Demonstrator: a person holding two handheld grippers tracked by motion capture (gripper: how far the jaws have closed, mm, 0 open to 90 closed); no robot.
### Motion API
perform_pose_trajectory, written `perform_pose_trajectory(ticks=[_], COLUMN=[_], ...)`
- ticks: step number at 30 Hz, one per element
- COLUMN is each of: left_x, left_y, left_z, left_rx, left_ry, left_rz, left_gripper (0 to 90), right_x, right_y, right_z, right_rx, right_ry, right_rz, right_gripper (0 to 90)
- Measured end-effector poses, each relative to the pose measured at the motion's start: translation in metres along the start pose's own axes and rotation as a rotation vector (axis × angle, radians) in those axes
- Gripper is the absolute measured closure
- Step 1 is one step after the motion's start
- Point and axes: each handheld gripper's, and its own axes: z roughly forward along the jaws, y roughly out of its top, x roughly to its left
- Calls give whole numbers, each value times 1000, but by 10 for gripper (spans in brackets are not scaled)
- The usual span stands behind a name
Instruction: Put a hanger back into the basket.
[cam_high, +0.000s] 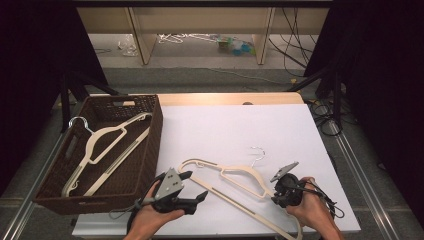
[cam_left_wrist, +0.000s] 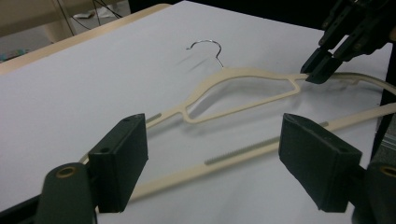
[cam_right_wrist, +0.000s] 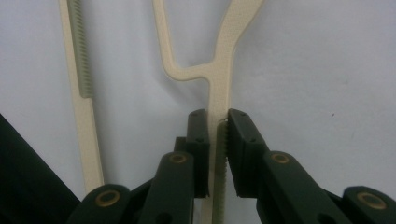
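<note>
Between the pads of the right gripper (cam_right_wrist: 217, 154), a cream plastic clothes hanger with a metal hook (cam_high: 235, 176) is pinched by its shoulder arm, lying on the white table (cam_high: 240, 130). Just ahead of the left gripper (cam_left_wrist: 212, 163), jaws spread, lies the hanger's bottom bar.

A brown wicker basket (cam_high: 150, 130) is sitting left of the tongs. Another cream hanger (cam_high: 107, 145) is lying inside it. The white counter (cam_high: 240, 130) is lying beneath.
</note>
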Motion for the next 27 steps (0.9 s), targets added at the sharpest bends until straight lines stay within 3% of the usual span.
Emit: perform_pose_trajectory(ticks=[6, 7, 10, 12, 20, 27], left_x=[9, 9, 14, 15, 15, 14], left_y=[21, 22, 24, 24, 25, 30], left_z=[51, 59, 80, 91, 112, 126], left_rx=[59, 75, 130, 148, 212, 256], left_ry=[-20, -20, -16, -23, -50, -70], left_rz=[61, 56, 116, 118, 144, 188], left_gripper=[237, 236, 242, 254, 262, 328], right_x=[6, 6, 8, 10, 18, 23], right_y=[2, 2, 3, 3, 6, 8], right_z=[-8, -8, -10, -11, -18, -22], right_rx=[-10, -13, -16, -20, -34, -45], right_ry=[-21, -23, -26, -28, -44, -42], right_rz=[-37, -43, -53, -62, -93, -119], right_gripper=[800, 800, 800, 800, 800, 801])
